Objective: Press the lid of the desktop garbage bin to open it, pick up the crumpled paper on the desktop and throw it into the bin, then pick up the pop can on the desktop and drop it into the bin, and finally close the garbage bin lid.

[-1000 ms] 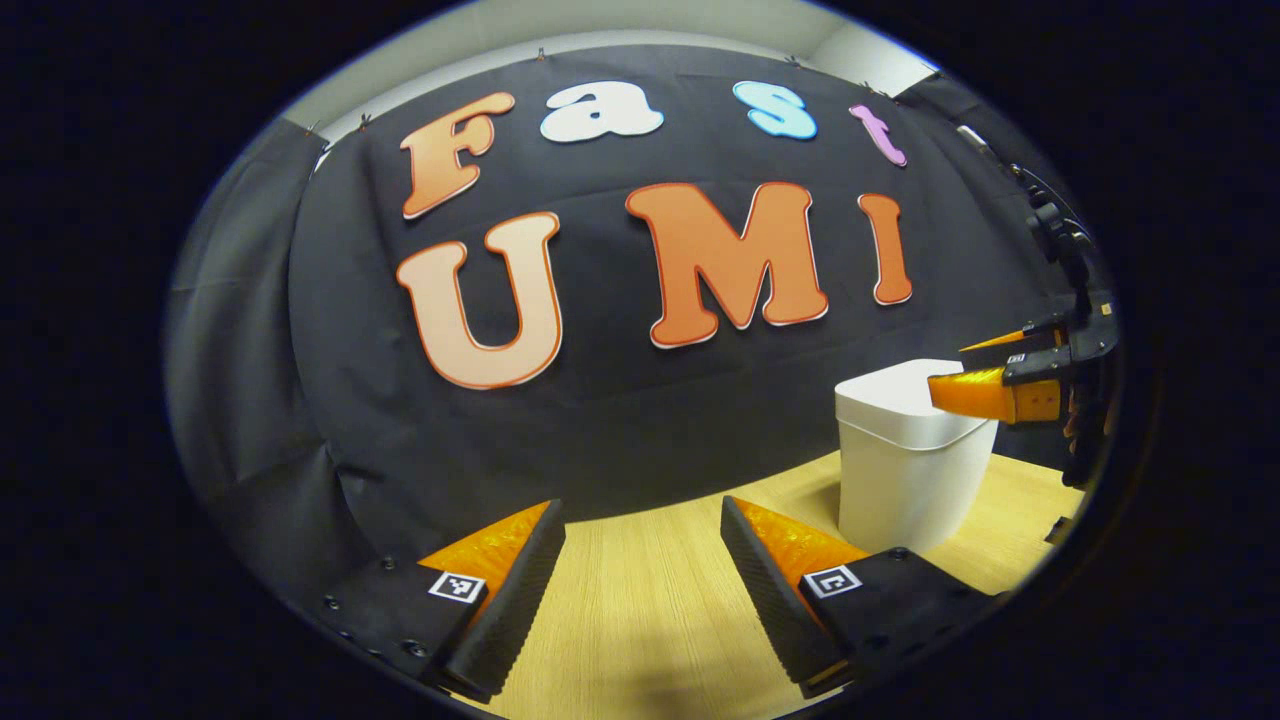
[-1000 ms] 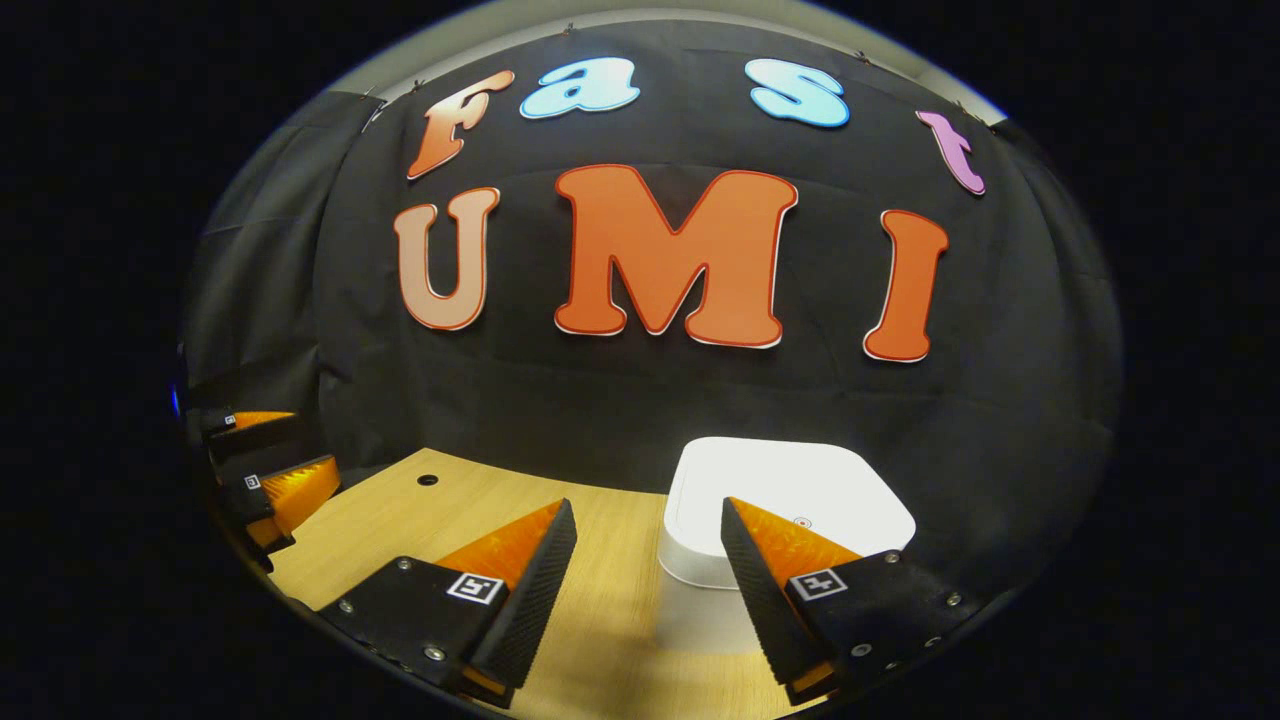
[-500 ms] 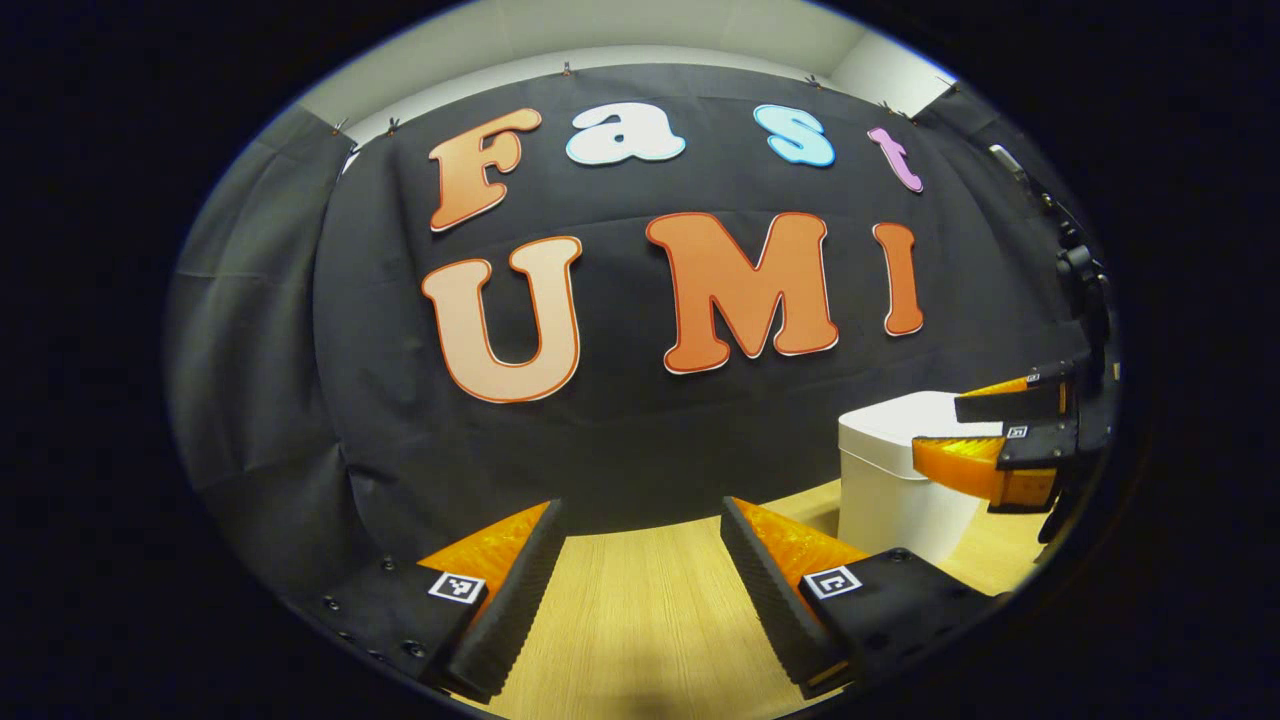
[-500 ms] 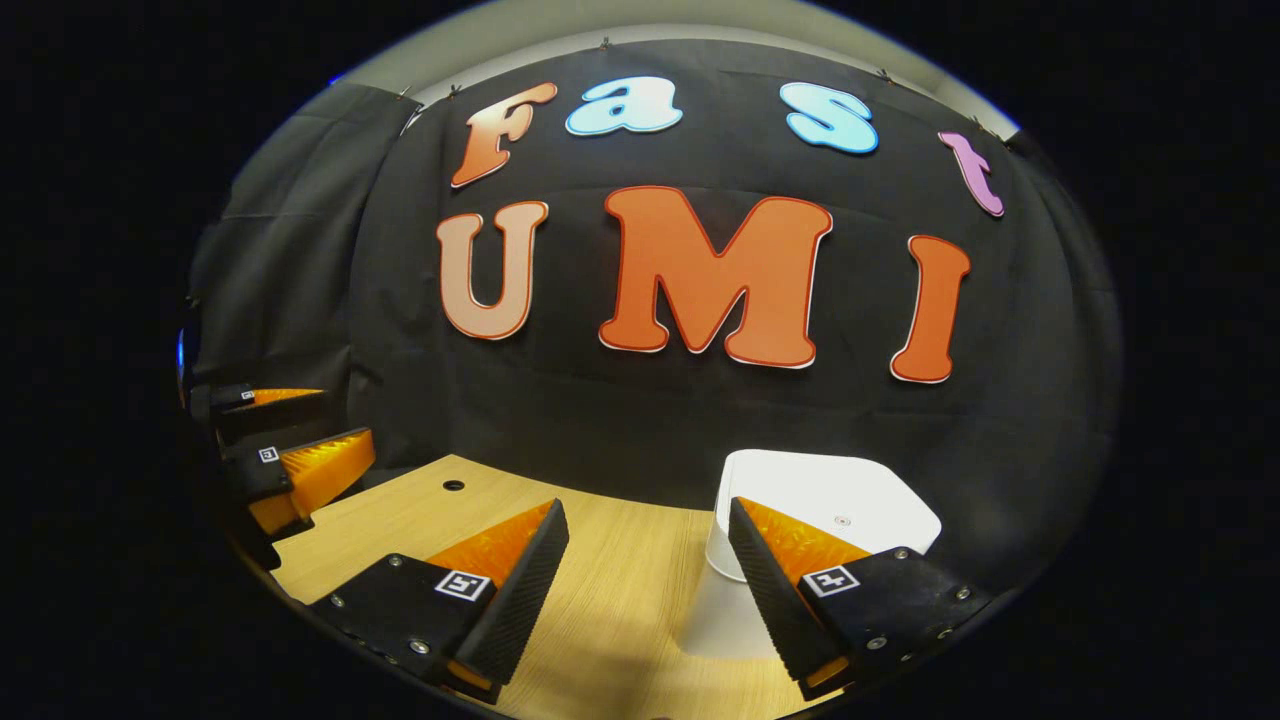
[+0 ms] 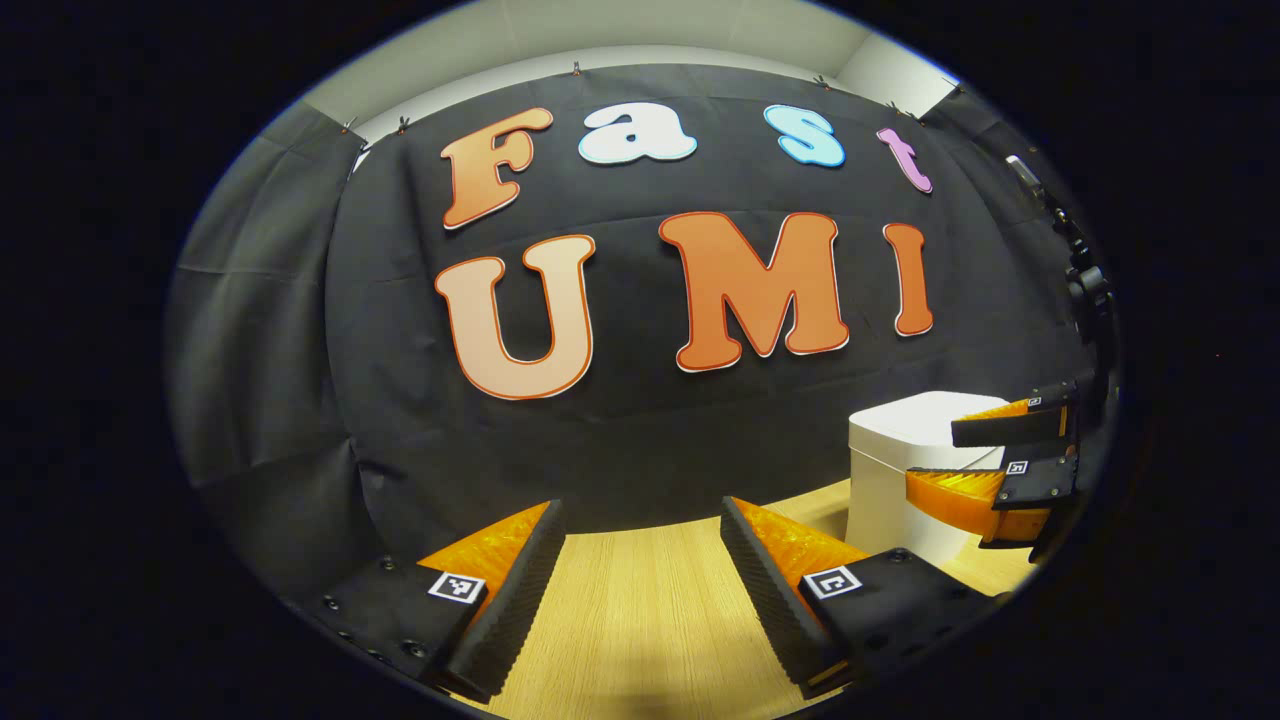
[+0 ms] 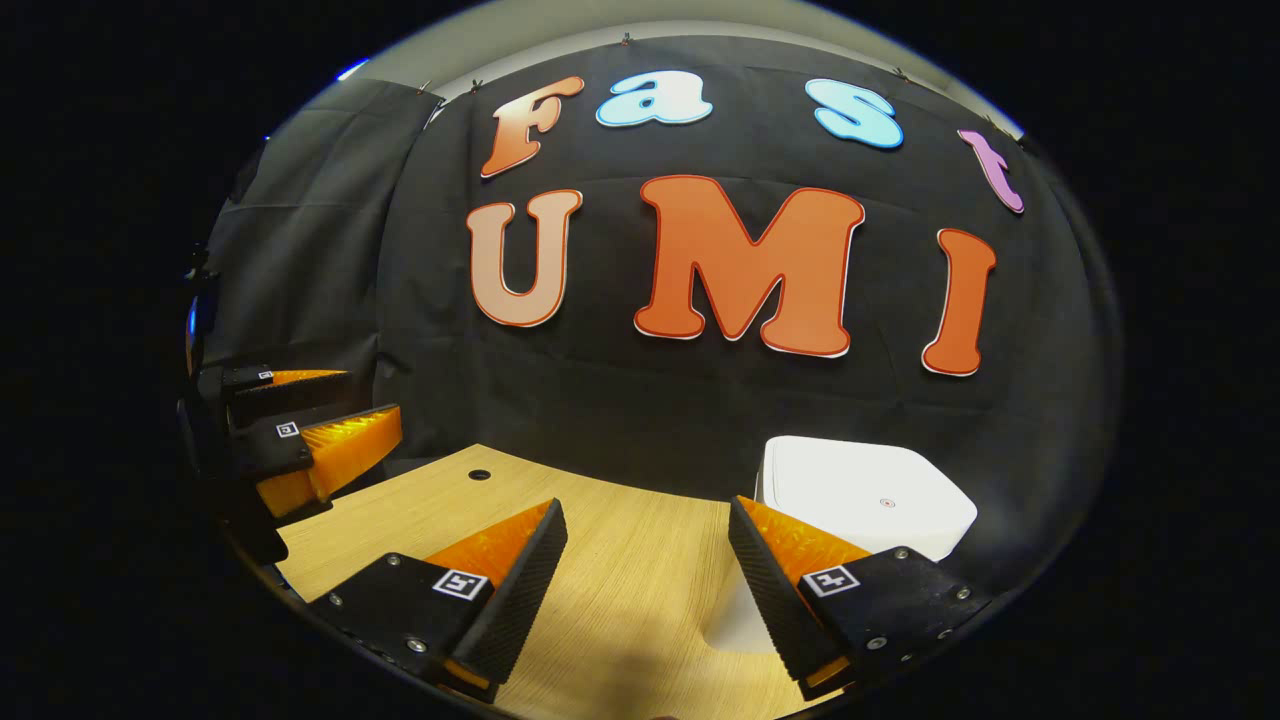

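White plastic desktop garbage bin (image 6: 865, 497) with rounded corners and a flat lid (image 6: 880, 490) stands upright on the pale wooden desktop (image 6: 620, 560), close to the black cloth wall (image 6: 700, 400). Its lid lies shut and level, with a small dot near its middle. The bin's long axis runs straight up from the desk, and its smooth sides taper slightly toward the base, as the left gripper view shows (image 5: 895, 480).

In the right gripper view the right gripper (image 6: 648, 570) hangs above the desk just in front of the bin, jaws spread wide with nothing between them; its right finger overlaps the bin's near left corner. The left gripper (image 5: 642, 570) hovers over bare wood well to the bin's left, likewise spread wide and empty. A small round hole (image 6: 479, 474) sits in the desk near the wall.
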A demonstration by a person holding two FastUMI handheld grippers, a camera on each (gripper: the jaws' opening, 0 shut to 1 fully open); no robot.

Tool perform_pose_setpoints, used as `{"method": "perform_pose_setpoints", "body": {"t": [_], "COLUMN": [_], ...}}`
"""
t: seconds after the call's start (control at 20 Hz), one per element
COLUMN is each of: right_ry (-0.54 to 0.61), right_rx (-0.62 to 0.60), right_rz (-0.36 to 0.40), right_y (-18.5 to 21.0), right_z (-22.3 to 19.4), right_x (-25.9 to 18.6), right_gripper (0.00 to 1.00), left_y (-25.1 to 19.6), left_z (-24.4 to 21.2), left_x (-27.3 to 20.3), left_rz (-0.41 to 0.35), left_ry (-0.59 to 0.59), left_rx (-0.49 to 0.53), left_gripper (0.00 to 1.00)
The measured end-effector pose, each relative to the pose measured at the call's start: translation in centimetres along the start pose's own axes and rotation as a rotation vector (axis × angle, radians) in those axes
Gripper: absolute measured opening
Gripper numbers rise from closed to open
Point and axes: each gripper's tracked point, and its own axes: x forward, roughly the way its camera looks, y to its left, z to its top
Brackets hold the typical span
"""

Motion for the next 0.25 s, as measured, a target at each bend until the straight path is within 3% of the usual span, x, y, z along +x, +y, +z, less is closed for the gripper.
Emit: {"method": "perform_pose_setpoints", "body": {"t": [0.25], "right_ry": [0.002], "right_rx": [-0.001], "right_rz": [0.004], "right_y": [0.09], "right_z": [-0.07], "right_x": [0.17], "right_gripper": [0.99], "left_y": [0.24], "left_z": [-0.03], "left_x": [0.29], "left_rz": [0.005], "left_ry": [0.0], "left_rx": [0.002], "left_gripper": [1.0]}}
